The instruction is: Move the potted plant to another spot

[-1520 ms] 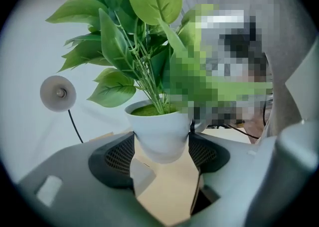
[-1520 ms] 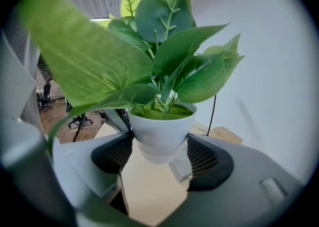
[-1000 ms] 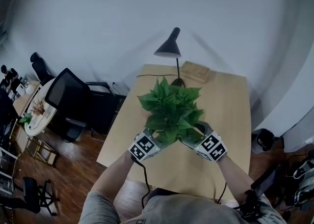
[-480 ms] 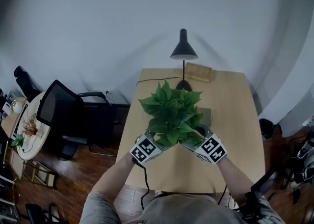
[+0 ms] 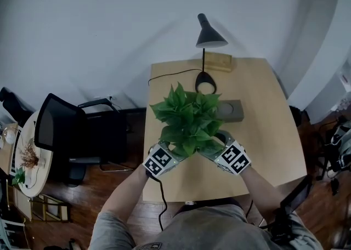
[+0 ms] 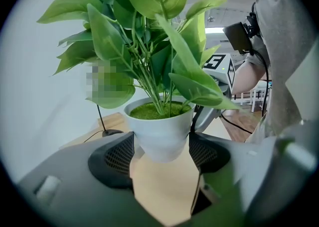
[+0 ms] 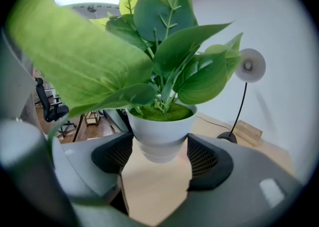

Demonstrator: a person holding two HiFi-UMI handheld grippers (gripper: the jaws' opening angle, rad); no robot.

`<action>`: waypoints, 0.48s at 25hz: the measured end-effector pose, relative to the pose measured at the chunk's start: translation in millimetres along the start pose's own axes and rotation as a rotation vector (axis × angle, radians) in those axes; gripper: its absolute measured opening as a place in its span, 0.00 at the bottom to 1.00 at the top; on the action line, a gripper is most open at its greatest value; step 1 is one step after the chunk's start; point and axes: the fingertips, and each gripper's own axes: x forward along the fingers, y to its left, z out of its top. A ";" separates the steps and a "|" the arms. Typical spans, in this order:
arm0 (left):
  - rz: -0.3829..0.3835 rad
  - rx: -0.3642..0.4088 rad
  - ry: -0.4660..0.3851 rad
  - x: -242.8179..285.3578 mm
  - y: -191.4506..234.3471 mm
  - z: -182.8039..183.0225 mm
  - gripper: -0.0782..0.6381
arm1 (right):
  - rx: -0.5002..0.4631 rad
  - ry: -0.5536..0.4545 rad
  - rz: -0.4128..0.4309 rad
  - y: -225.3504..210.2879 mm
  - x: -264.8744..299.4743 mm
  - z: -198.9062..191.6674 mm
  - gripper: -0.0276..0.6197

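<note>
The potted plant [image 5: 186, 121] has broad green leaves and a white pot [image 6: 162, 131], whose underside shows above the wooden table [image 5: 274, 134]. My left gripper [image 5: 171, 154] holds the pot from the left, and in the left gripper view the left gripper [image 6: 160, 146] has both mesh pads against the pot's sides. My right gripper [image 5: 215, 150] holds it from the right. In the right gripper view the white pot [image 7: 160, 134] sits between the jaws of the right gripper [image 7: 159, 150]. In the head view, leaves hide the pot.
A black desk lamp [image 5: 208, 36] stands at the table's back with its base [image 5: 204, 84] just behind the plant. A wooden block [image 5: 218, 62] lies behind it and a grey slab [image 5: 231, 110] to the plant's right. A black office chair [image 5: 63, 134] stands left of the table.
The plant has come toward me and a little left, away from the lamp base, and the grey slab now shows. Both grippers kept their hold. The head view shifted too.
</note>
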 end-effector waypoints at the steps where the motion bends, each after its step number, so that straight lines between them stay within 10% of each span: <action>1: 0.001 -0.006 0.003 -1.9 0.4 -3.5 0.58 | 0.003 0.002 0.004 2.3 3.1 -0.3 0.59; 12: 0.042 -0.042 0.071 4.4 4.6 -25.2 0.59 | 0.011 0.014 0.078 1.8 20.9 -15.9 0.59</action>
